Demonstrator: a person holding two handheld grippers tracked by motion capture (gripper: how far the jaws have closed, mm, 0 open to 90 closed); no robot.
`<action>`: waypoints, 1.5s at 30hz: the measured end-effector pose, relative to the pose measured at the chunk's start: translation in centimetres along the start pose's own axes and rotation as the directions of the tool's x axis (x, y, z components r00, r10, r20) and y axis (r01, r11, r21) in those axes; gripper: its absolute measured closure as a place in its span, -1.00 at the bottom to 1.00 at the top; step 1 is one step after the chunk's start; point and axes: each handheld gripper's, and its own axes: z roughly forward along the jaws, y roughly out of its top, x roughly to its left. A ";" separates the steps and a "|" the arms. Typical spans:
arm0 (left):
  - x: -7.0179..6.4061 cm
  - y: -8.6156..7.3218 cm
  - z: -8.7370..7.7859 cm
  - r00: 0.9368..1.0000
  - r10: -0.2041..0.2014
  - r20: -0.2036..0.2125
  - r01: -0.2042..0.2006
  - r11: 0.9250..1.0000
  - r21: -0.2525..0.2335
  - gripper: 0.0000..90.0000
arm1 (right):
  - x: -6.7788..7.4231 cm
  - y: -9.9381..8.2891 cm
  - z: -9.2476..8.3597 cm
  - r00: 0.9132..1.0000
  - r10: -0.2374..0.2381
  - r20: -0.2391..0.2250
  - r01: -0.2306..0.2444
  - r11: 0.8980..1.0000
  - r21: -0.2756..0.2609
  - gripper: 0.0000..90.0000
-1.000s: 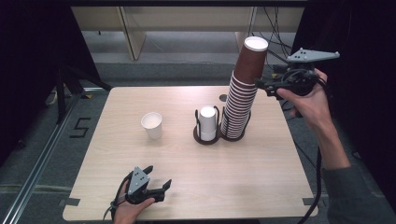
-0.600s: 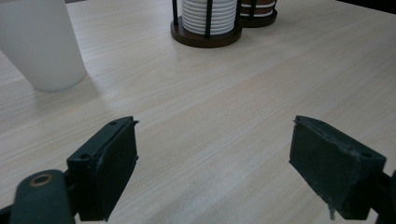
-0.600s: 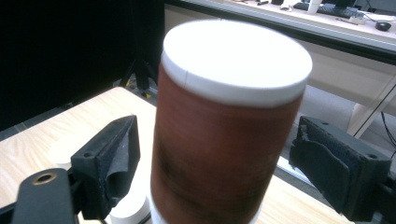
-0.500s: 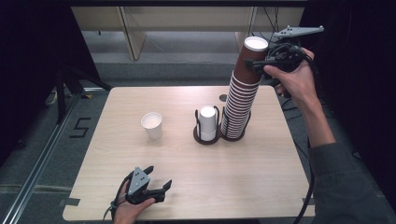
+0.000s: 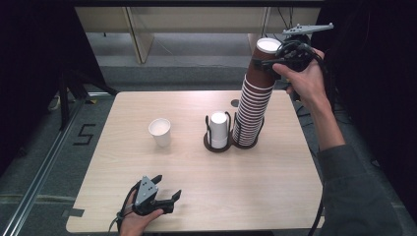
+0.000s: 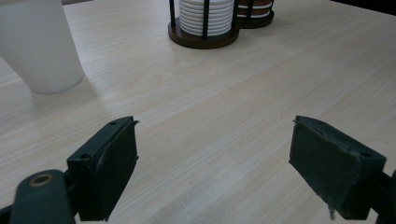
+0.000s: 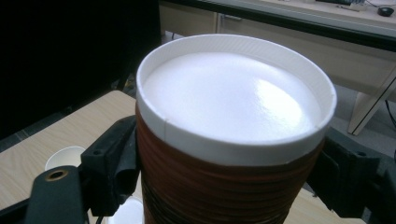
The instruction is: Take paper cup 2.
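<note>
Nearest the camera, the left hand-held gripper [image 5: 164,195] is resting on the front edge of the desk [image 5: 255,187], well in front of the black cup holder [image 5: 219,143], with its jaws standing apart and nothing between them; the left gripper view is showing bare wood between the two black jaws. Farther in, a single white cup [image 5: 160,132] is standing upright to the left of the cup holder, well apart from it. Inside the cup holder, a short stack of white cups [image 5: 219,129] is sitting between the black wire posts. Just to the right of the cup holder, touching its base, a tall stack of brown cups [image 5: 255,105] is rising and leaning slightly to the right. Farthest, at the top of that stack, the right hand-held gripper [image 5: 268,62] is gripping the uppermost brown cup [image 7: 224,182] just under its white rim [image 7: 233,144]; its jaws have just been closing, and the right gripper view is showing one black jaw lying against each side of the cup wall.
</note>
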 end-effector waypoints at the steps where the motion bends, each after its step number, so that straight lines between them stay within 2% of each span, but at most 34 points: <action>1: 0.0 0.0 0.1 1.000 -0.002 0.005 0.002 1.000 -0.006 -0.67 | 0.0 0.2 -0.1 1.000 -0.012 0.002 0.012 1.000 0.004 -0.55; 5: -0.1 0.0 0.1 1.000 -0.008 0.005 0.008 1.000 -0.016 -0.67 | 0.1 0.9 -0.6 1.000 -0.013 0.002 0.013 1.000 -0.016 -0.55; 7: -0.1 0.0 0.0 1.000 0.005 0.002 -0.005 1.000 0.007 -0.67 | 0.2 1.3 -0.9 1.000 -0.003 0.006 0.003 1.000 -0.022 -0.55; 13: -0.1 0.0 0.0 1.000 0.004 0.004 -0.004 1.000 0.007 -0.67 | 0.3 2.5 -1.6 1.000 -0.007 0.013 0.008 0.998 -0.057 -0.54; 15: -0.1 0.0 -0.1 1.000 0.006 0.004 -0.006 1.000 0.009 -0.67 | 0.4 2.9 -2.0 1.000 0.006 0.015 -0.005 0.997 -0.073 -0.54; 21: -0.1 0.0 0.0 1.000 0.006 0.006 -0.006 1.000 0.008 -0.67 | 0.6 4.0 -3.4 0.999 0.021 0.026 -0.017 0.990 -0.139 -0.54; 23: -0.1 0.0 0.0 1.000 0.007 0.009 -0.007 1.000 0.009 -0.67 | 0.7 4.5 -4.1 0.999 0.031 0.026 -0.026 0.985 -0.173 -0.54; 28: -0.2 -0.1 0.2 1.000 0.006 0.017 -0.006 1.000 -0.003 -0.67 | 1.0 5.4 -5.4 0.999 0.020 0.043 -0.011 0.979 -0.202 -0.54; 30: -0.2 0.0 0.0 1.000 0.012 0.012 -0.012 1.000 0.008 -0.67 | 0.9 5.6 -6.3 0.999 0.025 0.042 -0.015 0.976 -0.216 -0.54; 37: -0.2 0.0 0.0 1.000 0.004 0.010 -0.004 1.000 0.004 -0.67 | 0.3 4.9 -8.5 0.998 0.026 0.061 -0.012 0.976 -0.219 -0.54; 43: -0.3 0.0 0.0 1.000 0.006 0.009 -0.006 1.000 0.006 -0.67 | -0.4 2.7 -10.5 0.996 0.020 0.083 -0.003 0.981 -0.195 -0.54; 45: -0.3 -0.1 0.2 1.000 -0.005 0.017 0.005 1.000 -0.009 -0.67 | -0.5 1.8 -11.1 0.996 0.007 0.094 0.011 0.982 -0.187 -0.54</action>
